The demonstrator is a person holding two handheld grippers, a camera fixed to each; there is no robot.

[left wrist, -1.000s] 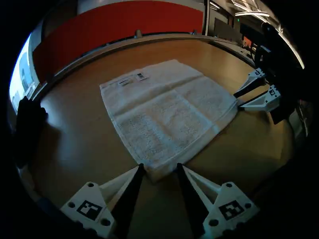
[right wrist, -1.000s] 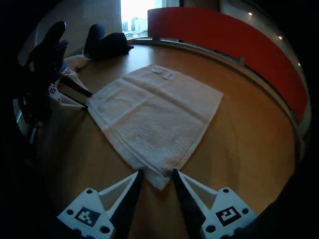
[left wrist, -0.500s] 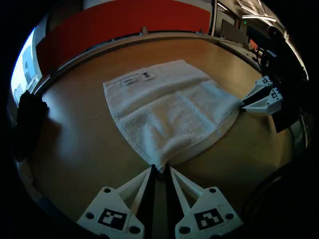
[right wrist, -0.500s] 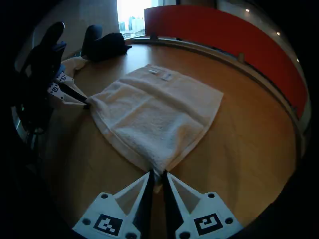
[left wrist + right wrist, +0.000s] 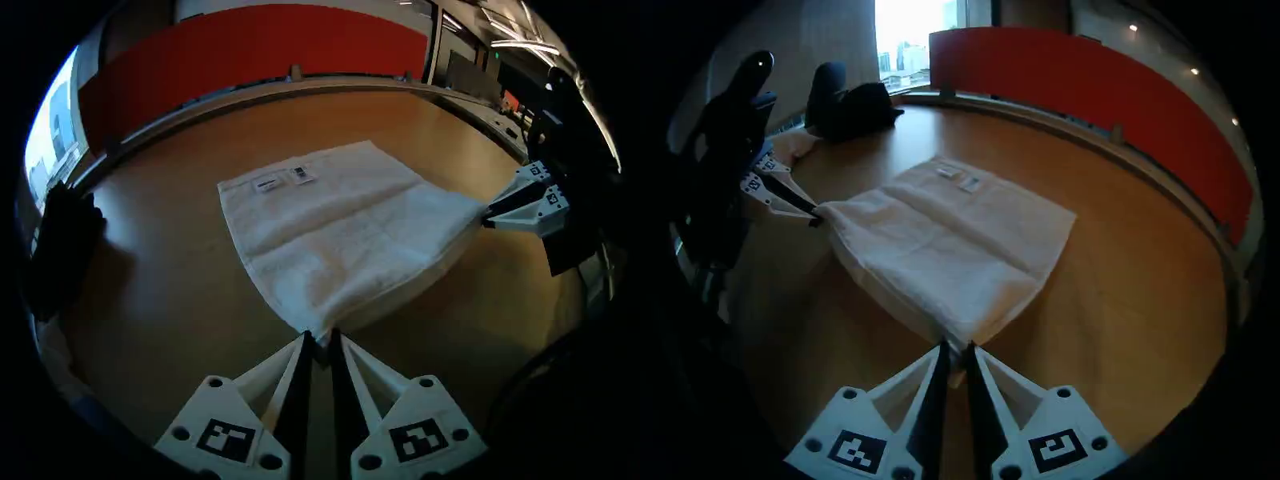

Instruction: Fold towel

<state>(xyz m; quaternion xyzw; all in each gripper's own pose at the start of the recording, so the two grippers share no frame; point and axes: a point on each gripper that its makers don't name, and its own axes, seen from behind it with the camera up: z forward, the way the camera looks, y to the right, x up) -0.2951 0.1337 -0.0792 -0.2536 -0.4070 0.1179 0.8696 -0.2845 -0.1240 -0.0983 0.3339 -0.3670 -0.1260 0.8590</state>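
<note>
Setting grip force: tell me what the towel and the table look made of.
The towel: likely cotton terry, matte white; nubbly pile, limp drape at lifted corners. The table: wood or wood-look laminate, smooth, slight sheen; warm brown, soft glare.

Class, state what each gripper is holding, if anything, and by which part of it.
Both hold the white towel: the left gripper pinches one near corner, the right gripper the other.

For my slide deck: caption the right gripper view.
Right gripper and left gripper each clamp a corner of the white towel, its near edge raised off the wooden table.
</note>
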